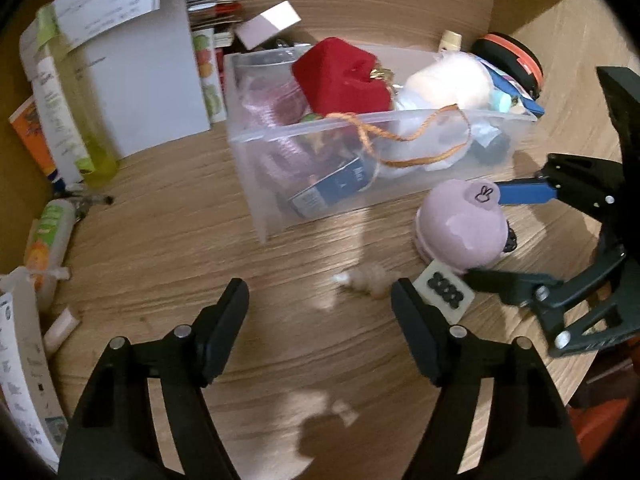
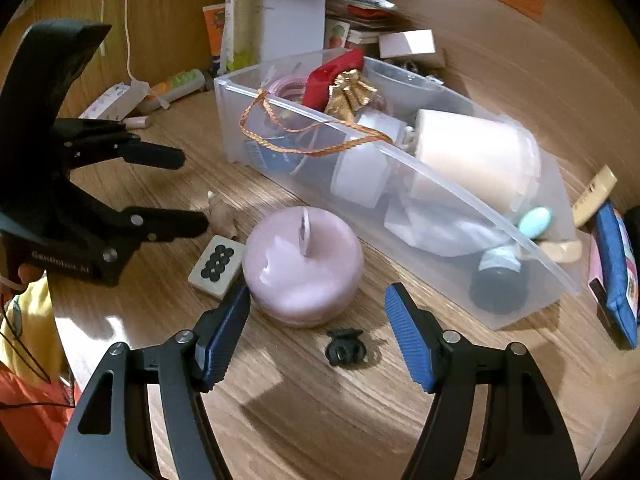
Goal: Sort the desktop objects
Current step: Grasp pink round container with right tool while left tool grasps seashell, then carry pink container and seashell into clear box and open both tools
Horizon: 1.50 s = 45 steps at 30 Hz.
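A clear plastic bin (image 1: 256,136) (image 2: 520,300) holds a red box (image 1: 340,76), a cream roll (image 2: 472,156), orange cord and other items. A round lilac case (image 1: 460,224) (image 2: 304,264) sits on the wooden desk in front of it. A mahjong tile (image 1: 442,294) (image 2: 216,264) and a small beige shell (image 1: 370,280) (image 2: 222,212) lie beside it. A black hair clip (image 2: 346,346) lies near the right gripper. My left gripper (image 1: 320,320) (image 2: 192,188) is open and empty above the desk. My right gripper (image 2: 318,328) (image 1: 486,232) is open, its jaws either side of the lilac case.
Bottles (image 1: 80,120), a white box (image 1: 140,60) and stacked books (image 1: 216,20) stand at the back left. Tubes (image 1: 44,240) lie at the left edge. A blue pouch (image 2: 616,276) and a black-orange case (image 1: 512,60) lie right of the bin.
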Motion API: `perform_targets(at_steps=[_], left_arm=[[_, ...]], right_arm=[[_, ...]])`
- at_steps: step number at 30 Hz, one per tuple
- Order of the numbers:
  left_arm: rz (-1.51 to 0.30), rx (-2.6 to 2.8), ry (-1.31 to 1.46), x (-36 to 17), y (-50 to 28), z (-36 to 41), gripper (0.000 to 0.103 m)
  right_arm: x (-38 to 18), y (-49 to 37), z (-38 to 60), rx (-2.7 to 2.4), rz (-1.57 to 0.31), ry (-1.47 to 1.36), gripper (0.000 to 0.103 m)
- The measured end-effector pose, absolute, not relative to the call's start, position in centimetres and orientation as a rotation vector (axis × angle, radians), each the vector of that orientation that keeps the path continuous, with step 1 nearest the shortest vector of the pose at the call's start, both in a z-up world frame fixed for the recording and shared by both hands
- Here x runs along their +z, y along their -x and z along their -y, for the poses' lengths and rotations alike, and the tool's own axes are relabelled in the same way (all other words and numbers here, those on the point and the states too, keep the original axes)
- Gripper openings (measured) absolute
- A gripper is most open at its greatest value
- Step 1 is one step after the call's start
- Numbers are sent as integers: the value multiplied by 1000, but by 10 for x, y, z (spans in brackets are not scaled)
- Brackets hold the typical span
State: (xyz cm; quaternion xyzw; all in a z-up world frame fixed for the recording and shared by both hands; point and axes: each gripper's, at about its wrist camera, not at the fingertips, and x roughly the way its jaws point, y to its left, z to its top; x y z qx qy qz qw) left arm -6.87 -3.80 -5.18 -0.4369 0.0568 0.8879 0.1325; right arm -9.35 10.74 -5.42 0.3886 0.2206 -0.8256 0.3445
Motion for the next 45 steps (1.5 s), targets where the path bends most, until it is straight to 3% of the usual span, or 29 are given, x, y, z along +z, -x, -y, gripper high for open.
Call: perform_targets(at_steps=[11, 16, 26, 31, 34, 38, 41, 42, 44, 45], left_arm=[[-236, 2559, 1244, -55, 78, 25, 34], [-239, 2590, 1231, -54, 77, 27, 33], [-178, 2613, 1240, -53, 73, 35, 18], [-213, 2590, 1273, -54, 70, 29, 17], [-237, 2580, 1293, -54, 74, 25, 20], [-246, 2588, 1315, -54, 82, 23, 37], [-243, 2591, 1319, -54, 88, 20, 39], [-239, 2592, 1316, -54, 89, 20, 38], [-225, 2600, 1302, -55, 91, 19, 20], [-227, 2613, 1297, -55, 91, 20, 20]], right_arm=[[-61, 104, -93, -2128, -564, -994, 61], [-60, 103, -93, -2119, -544, -985, 61], [-46, 96, -106, -2134, -477, -952, 61], [-37, 88, -118, -2156, -458, -934, 61], [-33, 85, -125, -2165, -441, -935, 61], [-28, 83, -136, -2190, -409, -933, 61], [-25, 84, -145, -2208, -390, -926, 61], [-24, 84, -148, -2213, -382, -923, 61], [-22, 85, -155, -2227, -367, -915, 61], [-21, 86, -159, -2235, -364, -911, 61]])
